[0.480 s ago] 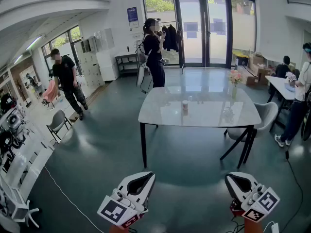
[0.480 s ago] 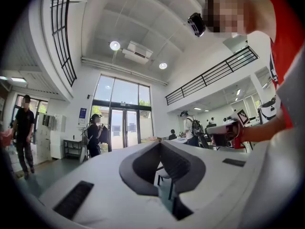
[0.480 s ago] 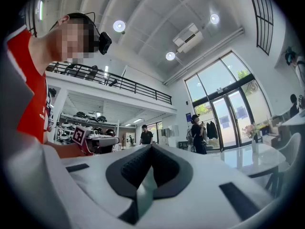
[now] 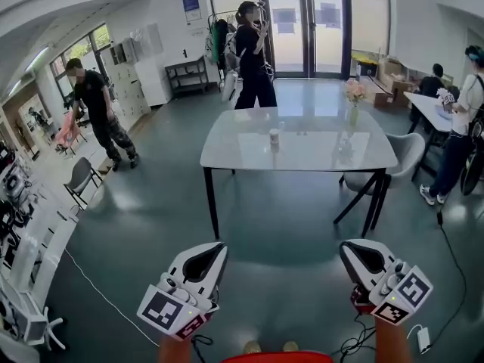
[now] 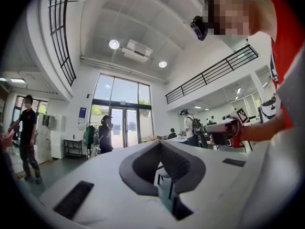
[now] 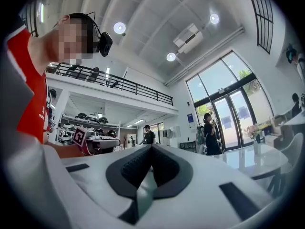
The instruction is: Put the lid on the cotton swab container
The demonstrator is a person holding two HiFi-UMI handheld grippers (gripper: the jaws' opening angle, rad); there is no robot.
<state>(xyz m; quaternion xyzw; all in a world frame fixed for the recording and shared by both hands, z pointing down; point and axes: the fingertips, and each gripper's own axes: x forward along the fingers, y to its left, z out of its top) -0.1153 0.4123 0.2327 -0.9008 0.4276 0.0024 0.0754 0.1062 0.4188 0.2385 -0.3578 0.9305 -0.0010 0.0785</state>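
Note:
A small cylindrical cotton swab container (image 4: pixel 274 138) stands near the middle of a glossy grey table (image 4: pixel 318 159), far ahead of me across the floor. No lid is distinguishable at this distance. My left gripper (image 4: pixel 214 249) is held low at the bottom left of the head view, shut and empty. My right gripper (image 4: pixel 349 249) is at the bottom right, also shut and empty. In the left gripper view the jaws (image 5: pixel 159 145) meet with nothing between them. The right gripper view shows its jaws (image 6: pixel 151 147) closed the same way, with the table (image 6: pixel 259 159) off to the right.
A vase of flowers (image 4: pixel 353 100) stands on the table's far right part and a grey chair (image 4: pixel 404 157) is at its right end. One person (image 4: pixel 253 55) stands behind the table by the glass doors, another (image 4: pixel 98 112) walks at left. Equipment racks (image 4: pixel 23 233) line the left edge; cables (image 4: pixel 355 342) lie near my feet.
The table and container now sit nearer and slightly left in the head view. Both grippers have shifted a little left and up, still shut. The person at left has walked on.

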